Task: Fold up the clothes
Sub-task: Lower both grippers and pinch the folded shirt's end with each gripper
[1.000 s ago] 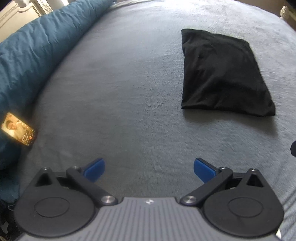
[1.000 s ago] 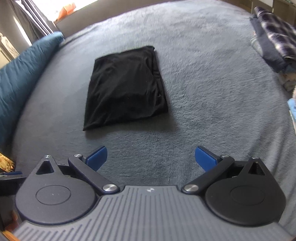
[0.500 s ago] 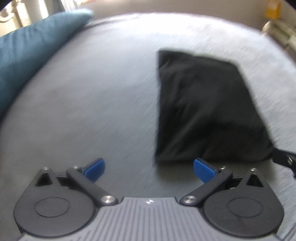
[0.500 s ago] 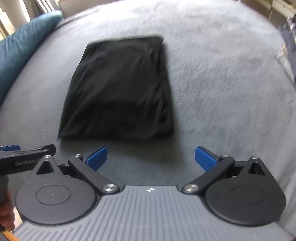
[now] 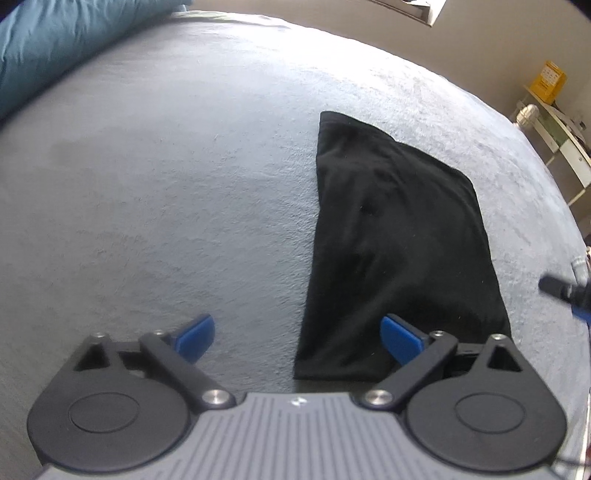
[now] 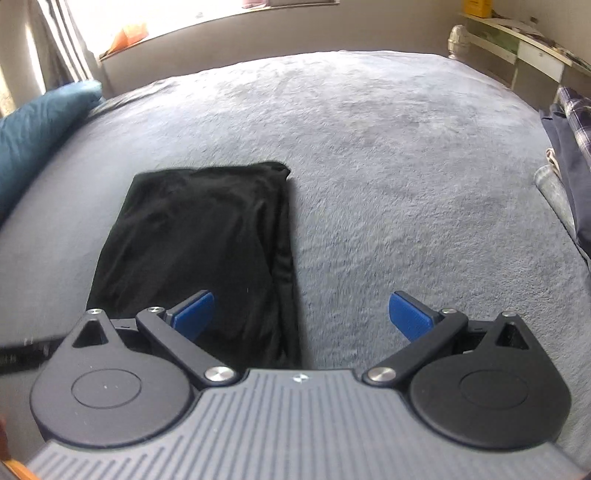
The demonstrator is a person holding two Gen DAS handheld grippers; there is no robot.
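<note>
A black garment [image 5: 399, 236], folded into a rectangle, lies flat on the grey bedspread [image 5: 166, 177]. My left gripper [image 5: 297, 338] is open at the garment's near left corner, its right blue pad over the cloth and its left pad over bare blanket. In the right wrist view the same garment [image 6: 199, 240] fills the lower left. My right gripper [image 6: 301, 319] is open at the near right corner, left pad above the cloth, right pad above the bedspread [image 6: 406, 166]. Neither holds anything.
A teal pillow [image 5: 55, 40] lies along the bed's left side. Folded plaid and dark clothes [image 6: 569, 147] are piled at the right edge. A shelf [image 6: 524, 48] and a window sill [image 6: 166, 29] stand beyond the bed. The right gripper's tip [image 5: 561, 291] shows at the left view's edge.
Both grippers have moved forward and down to the garment's near edge. The garment itself has not shifted. Both stay open.
</note>
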